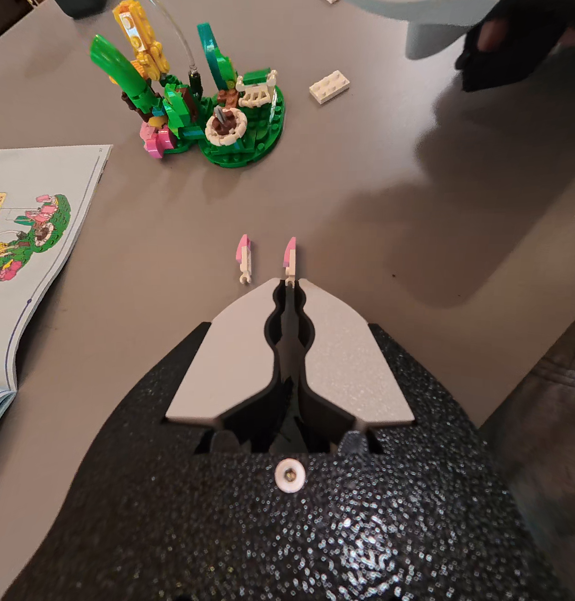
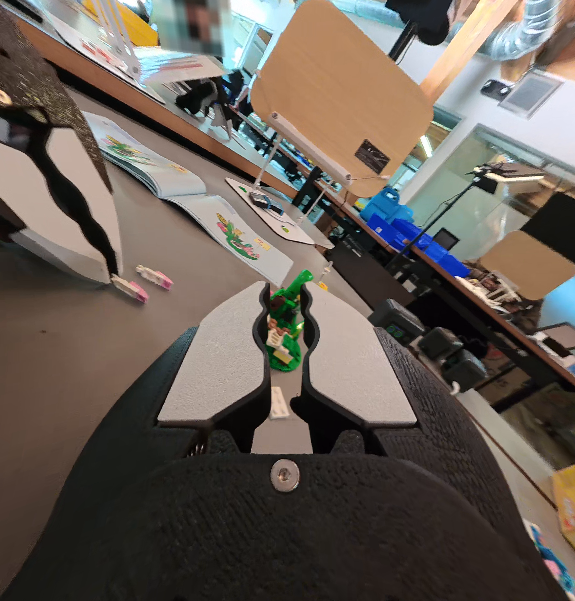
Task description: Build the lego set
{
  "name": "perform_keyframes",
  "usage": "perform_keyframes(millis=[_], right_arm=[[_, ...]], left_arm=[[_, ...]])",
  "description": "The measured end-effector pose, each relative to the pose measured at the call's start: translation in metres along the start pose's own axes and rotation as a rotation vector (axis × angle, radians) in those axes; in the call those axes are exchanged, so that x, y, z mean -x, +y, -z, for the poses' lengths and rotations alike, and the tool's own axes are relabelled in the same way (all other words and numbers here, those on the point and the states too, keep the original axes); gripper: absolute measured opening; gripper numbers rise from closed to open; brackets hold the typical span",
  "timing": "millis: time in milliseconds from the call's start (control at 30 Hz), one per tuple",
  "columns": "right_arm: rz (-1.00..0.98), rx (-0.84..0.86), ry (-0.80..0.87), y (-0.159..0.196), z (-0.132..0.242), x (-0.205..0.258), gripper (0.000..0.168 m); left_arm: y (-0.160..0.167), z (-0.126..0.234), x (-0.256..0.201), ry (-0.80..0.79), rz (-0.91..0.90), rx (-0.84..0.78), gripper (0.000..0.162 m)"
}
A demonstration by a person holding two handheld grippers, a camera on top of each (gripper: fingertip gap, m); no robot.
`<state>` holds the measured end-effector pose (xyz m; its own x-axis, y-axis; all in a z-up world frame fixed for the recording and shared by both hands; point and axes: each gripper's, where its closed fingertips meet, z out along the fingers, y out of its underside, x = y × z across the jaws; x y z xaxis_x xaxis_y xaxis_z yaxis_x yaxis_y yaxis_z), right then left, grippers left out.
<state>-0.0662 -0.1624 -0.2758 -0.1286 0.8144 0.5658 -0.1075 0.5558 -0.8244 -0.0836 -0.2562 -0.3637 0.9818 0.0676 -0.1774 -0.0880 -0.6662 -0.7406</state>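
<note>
My left gripper (image 1: 289, 282) is shut on the white clip end of a small pink-and-white piece (image 1: 291, 258), which lies low at the table. A second pink-and-white piece (image 1: 246, 258) lies just left of it. The green Lego model (image 1: 195, 107), with leaves, a yellow flower and a pink flower, stands farther ahead. My right gripper (image 2: 284, 291) is open a narrow gap and empty, held above the table and pointing at the model (image 2: 284, 341). The right wrist view also shows the left gripper (image 2: 112, 276) with its piece (image 2: 131, 289) and the second piece (image 2: 154, 276).
An open instruction booklet (image 1: 35, 244) lies at the left, also in the right wrist view (image 2: 182, 192). A white 2x4 brick (image 1: 330, 86) lies right of the model. A small white plate (image 2: 279, 403) lies under my right gripper. The grey table (image 1: 344, 195) ends at the right.
</note>
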Motion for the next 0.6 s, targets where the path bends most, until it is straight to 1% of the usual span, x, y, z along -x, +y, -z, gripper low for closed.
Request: perform_keyframes(millis=[33, 133, 267, 600], right_arm=[[0.011, -0.001, 0.025, 0.002, -0.001, -0.005, 0.016], [-0.004, 0.002, 0.092, 0.007, -0.001, -0.02, 0.016], [-0.016, 0.003, 0.158, 0.01, 0.002, -0.034, 0.016], [0.003, 0.025, 0.225, 0.014, 0.004, -0.045, 0.013]], left_arm=[[0.0, 0.0, 0.0, 0.001, 0.001, -0.001, 0.005], [-0.001, -0.001, 0.0, 0.007, 0.006, 0.0, 0.005], [0.0, 0.002, 0.0, 0.003, -0.009, -0.008, 0.019], [-0.006, 0.029, 0.01, -0.025, 0.033, -0.143, 0.021]])
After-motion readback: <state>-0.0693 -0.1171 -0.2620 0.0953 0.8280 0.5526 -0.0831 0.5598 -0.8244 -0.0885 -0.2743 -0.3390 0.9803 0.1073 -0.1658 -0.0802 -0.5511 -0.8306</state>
